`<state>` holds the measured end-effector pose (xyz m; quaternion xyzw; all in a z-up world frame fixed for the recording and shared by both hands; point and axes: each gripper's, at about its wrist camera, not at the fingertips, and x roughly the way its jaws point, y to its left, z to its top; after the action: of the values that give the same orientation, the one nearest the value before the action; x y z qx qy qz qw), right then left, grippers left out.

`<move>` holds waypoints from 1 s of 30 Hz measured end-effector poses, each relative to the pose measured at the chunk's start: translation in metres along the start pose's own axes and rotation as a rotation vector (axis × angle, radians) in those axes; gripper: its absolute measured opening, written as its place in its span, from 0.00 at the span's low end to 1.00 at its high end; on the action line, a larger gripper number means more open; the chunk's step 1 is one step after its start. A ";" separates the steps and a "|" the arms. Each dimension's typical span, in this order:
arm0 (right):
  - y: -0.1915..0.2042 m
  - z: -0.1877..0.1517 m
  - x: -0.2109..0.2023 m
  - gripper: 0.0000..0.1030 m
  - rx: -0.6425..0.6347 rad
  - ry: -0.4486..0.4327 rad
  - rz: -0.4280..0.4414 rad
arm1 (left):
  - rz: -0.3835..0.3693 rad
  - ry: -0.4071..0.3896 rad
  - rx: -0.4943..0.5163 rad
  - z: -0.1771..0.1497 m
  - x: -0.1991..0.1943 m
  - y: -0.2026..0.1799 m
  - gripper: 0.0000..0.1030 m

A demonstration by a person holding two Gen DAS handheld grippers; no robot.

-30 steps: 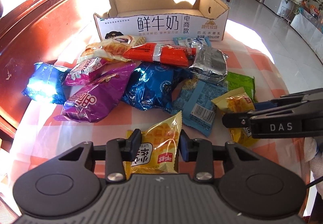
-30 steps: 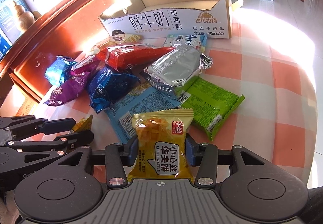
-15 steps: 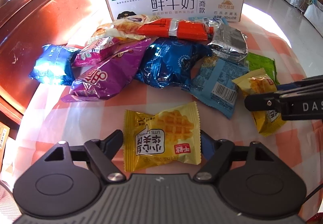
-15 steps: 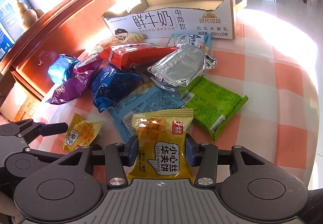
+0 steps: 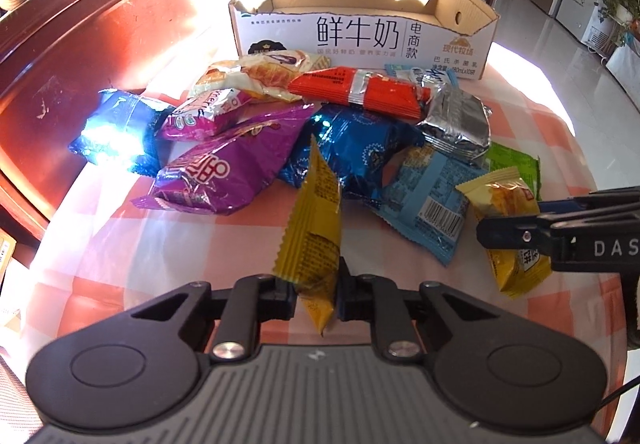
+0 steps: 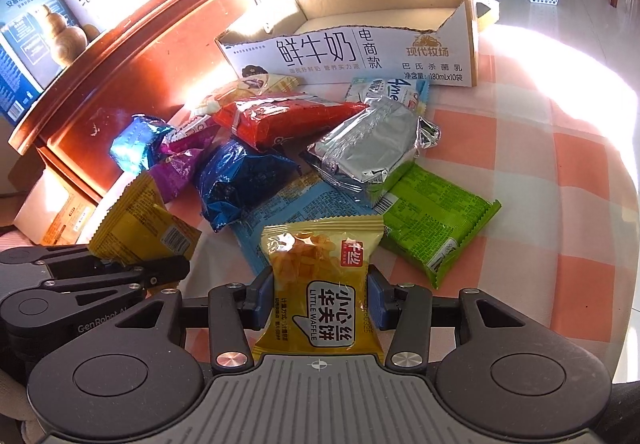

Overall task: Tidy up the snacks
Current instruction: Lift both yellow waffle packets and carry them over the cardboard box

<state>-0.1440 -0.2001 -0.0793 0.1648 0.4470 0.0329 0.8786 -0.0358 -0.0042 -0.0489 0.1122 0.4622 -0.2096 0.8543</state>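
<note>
We had both waffle packets clamped, left tongs [image 5: 316, 290] pinching one [image 5: 314, 232] on edge, right tongs [image 6: 320, 294] gripping the other [image 6: 320, 284] flat, the open milk carton [image 5: 360, 35] lying straight ahead beyond the snack pile [image 5: 340, 139].

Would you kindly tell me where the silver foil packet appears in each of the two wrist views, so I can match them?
Left wrist view: the silver foil packet lies right of centre in the upper half, just right of the red packet.
Right wrist view: it lies near the centre, on the green packet's upper end.
Shared landmark: the open milk carton box behind the pile.
</note>
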 end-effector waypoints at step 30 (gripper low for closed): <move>-0.002 0.066 -0.037 0.44 -0.091 -0.176 0.034 | -0.043 -0.252 0.026 0.077 -0.040 -0.018 0.14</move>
<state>-0.1139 -0.2264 -0.0156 0.1348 0.3630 0.0535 0.9204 -0.0060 -0.0397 0.0265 0.0863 0.3506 -0.2463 0.8994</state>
